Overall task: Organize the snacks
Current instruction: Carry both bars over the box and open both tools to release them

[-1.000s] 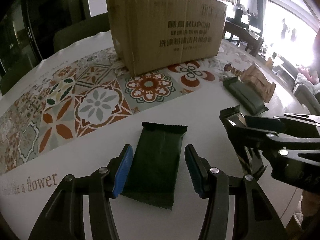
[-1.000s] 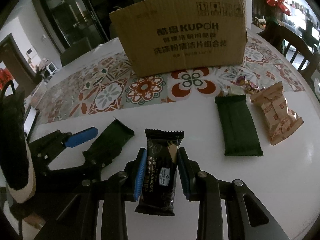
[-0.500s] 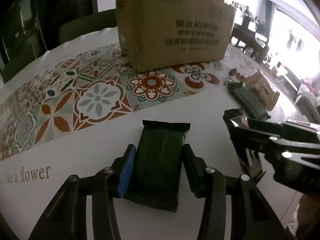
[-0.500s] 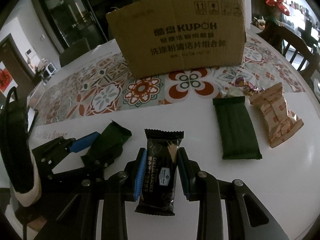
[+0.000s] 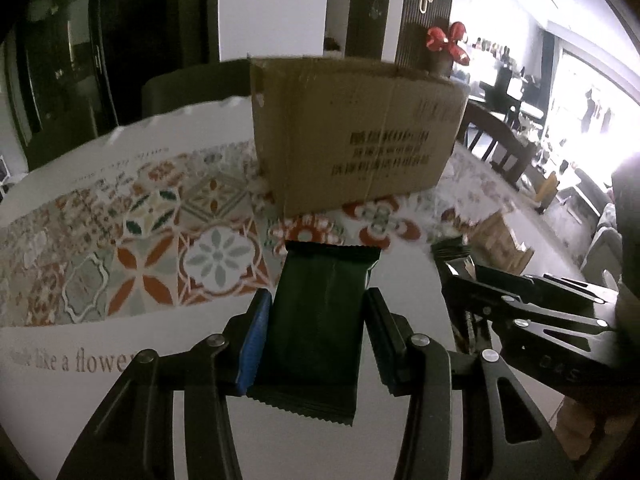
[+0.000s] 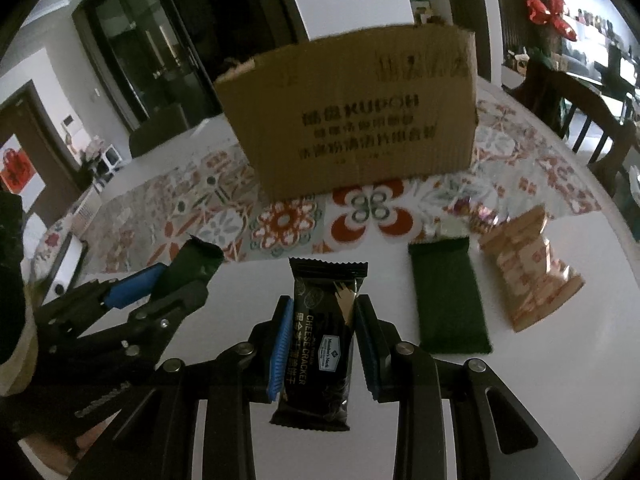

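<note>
Each camera sits just behind its own tongs and looks forward and steeply down along them at the table (image 5: 100, 400). The left wrist view faces the cardboard box (image 5: 352, 136) from its left corner, close in, with the right tongs (image 5: 468, 300) at its right edge. The right wrist view meets the box's (image 6: 352, 116) printed face more squarely, the left tongs (image 6: 160, 284) at its lower left. Both views share the box, the patterned table runner (image 5: 160, 240) and the red flower ornament (image 6: 548, 12) behind.
</note>
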Demonstrator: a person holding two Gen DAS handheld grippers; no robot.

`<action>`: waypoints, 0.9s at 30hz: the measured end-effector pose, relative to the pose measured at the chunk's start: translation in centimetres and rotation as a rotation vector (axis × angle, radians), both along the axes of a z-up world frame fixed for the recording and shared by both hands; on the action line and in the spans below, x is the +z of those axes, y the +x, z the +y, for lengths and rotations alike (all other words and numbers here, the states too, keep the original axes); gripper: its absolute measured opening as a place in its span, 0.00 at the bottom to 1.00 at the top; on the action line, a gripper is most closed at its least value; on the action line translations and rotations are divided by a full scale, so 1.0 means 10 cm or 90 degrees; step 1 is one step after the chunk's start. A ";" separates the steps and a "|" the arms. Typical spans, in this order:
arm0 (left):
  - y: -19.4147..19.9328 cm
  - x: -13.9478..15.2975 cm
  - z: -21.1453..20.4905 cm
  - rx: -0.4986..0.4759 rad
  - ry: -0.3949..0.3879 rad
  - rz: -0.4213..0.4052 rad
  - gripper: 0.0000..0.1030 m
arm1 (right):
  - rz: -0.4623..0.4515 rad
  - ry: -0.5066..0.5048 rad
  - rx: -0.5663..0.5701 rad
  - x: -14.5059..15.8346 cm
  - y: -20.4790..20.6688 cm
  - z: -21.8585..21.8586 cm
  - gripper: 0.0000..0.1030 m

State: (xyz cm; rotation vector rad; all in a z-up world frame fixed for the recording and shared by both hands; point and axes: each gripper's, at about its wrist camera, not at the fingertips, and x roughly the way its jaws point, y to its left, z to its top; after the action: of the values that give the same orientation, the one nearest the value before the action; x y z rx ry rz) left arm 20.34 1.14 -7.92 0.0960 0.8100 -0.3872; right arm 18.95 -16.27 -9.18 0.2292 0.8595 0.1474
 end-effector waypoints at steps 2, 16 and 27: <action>0.00 0.07 -0.02 -0.003 -0.005 -0.013 0.45 | -0.016 0.000 -0.003 0.08 0.00 -0.05 0.31; 0.28 0.69 -0.25 0.008 -0.040 -0.097 0.45 | -0.140 -0.008 -0.038 0.79 0.24 -0.35 0.31; 0.59 1.00 -0.36 0.023 -0.059 -0.124 0.45 | -0.180 0.012 -0.021 1.11 0.58 -0.45 0.31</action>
State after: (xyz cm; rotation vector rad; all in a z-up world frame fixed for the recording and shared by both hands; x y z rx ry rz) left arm 26.20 -2.45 2.05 0.0319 0.5994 -0.3750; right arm 24.77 -20.78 1.89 0.2342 0.5736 0.1531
